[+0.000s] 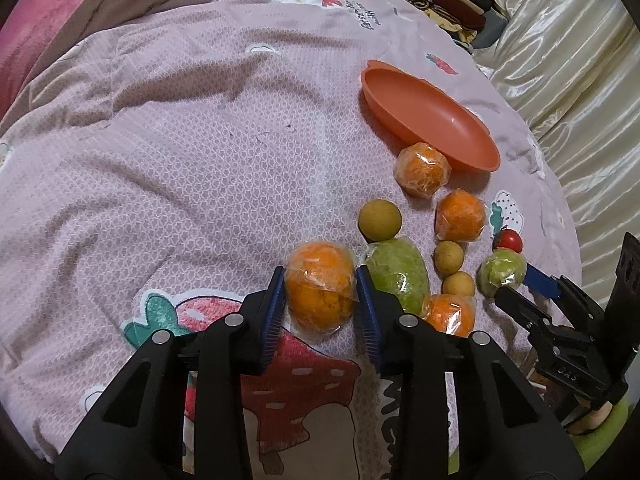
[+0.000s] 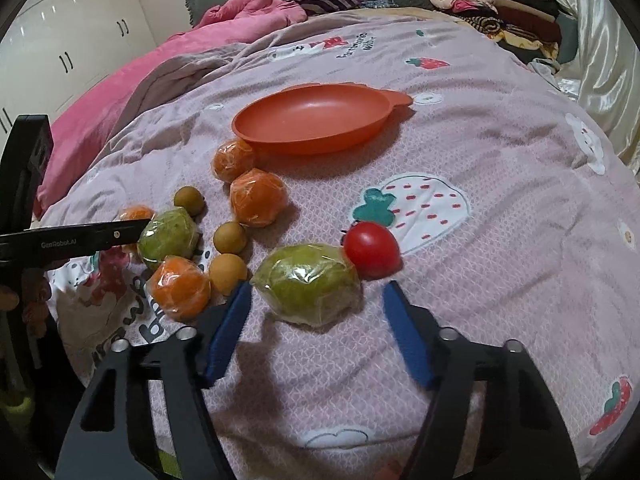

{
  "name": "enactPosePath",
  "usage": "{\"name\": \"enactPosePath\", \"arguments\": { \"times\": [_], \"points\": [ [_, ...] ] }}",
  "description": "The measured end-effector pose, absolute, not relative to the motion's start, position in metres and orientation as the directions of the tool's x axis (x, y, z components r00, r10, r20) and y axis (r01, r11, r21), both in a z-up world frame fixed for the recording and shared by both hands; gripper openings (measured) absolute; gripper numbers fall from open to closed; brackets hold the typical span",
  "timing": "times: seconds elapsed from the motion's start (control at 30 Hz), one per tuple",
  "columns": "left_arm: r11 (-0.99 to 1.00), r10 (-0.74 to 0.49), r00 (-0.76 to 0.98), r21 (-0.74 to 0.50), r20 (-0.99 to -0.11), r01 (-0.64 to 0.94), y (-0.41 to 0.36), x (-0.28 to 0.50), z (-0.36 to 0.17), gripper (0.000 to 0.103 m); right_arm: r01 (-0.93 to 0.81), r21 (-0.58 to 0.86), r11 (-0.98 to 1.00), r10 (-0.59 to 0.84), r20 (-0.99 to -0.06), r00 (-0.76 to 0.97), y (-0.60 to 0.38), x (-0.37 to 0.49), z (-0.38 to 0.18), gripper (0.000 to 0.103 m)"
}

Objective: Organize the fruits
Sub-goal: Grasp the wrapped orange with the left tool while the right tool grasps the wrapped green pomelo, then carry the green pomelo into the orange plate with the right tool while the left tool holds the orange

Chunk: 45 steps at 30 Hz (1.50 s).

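Observation:
My left gripper [image 1: 320,280] is shut on a plastic-wrapped orange [image 1: 320,304], one blue pad against each side. To its right lie a wrapped green fruit [image 1: 398,276], three small tan round fruits [image 1: 379,220] and more wrapped oranges [image 1: 460,216]. My right gripper [image 2: 317,288] stands open around another wrapped green fruit [image 2: 308,284]; its right pad is clear of the wrap. A red tomato [image 2: 372,248] rests against that fruit's far side. The empty orange dish [image 2: 312,120] sits beyond the fruit on the pink patterned quilt [image 2: 480,160].
Folded clothes [image 2: 500,4] are stacked at the far right of the bed. A pink blanket [image 2: 120,92] is bunched at the far left, with white wardrobe doors [image 2: 60,40] behind it. Shiny cream fabric [image 1: 568,80] borders the quilt on the right.

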<state>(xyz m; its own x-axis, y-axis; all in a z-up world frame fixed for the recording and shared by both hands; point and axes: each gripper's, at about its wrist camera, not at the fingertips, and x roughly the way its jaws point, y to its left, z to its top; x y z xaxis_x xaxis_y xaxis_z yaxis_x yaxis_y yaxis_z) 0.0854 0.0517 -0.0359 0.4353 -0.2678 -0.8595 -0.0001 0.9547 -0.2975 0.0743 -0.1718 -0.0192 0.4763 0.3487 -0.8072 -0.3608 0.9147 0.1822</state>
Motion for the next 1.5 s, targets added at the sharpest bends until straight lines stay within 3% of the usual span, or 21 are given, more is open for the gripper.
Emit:
{"name": "enactPosePath", "arguments": {
  "times": [0.1,0.43,0.77,0.87,1.03,1.17,1.5],
  "points": [
    [0.954,-0.271,0.433,-0.3,-0.859,0.003,0.051,0.087,-0.037,0.026,-0.379,0.175,0.909,0.352,-0.809,0.47,-0.166,0.075,-0.021,0.054],
    [0.952,-0.279,0.433,-0.305,-0.857,0.01,0.051,0.088,-0.04,0.025,-0.41,0.12,0.904,0.328,-0.809,0.487,-0.156,0.083,-0.031,0.047],
    [0.945,-0.301,0.467,-0.326,-0.831,0.028,0.057,0.08,-0.026,0.025,-0.443,0.189,0.877,0.414,-0.764,0.495,-0.171,0.08,-0.017,0.045],
    [0.944,-0.304,0.475,-0.327,-0.826,0.036,0.055,0.081,-0.021,0.025,-0.458,0.19,0.869,0.429,-0.752,0.501,-0.173,0.079,-0.011,0.038],
    [0.946,-0.3,0.473,-0.323,-0.828,0.034,0.054,0.08,-0.021,0.025,-0.483,0.156,0.861,0.417,-0.76,0.498,-0.166,0.081,-0.014,0.041],
    [0.946,-0.3,0.473,-0.324,-0.829,0.034,0.054,0.08,-0.021,0.025,-0.472,0.154,0.868,0.401,-0.779,0.483,-0.161,0.084,-0.02,0.051],
    [0.944,-0.303,0.47,-0.327,-0.829,0.032,0.056,0.083,-0.021,0.025,-0.482,0.18,0.857,0.425,-0.776,0.466,-0.153,0.095,-0.034,0.048]
  ]
}}
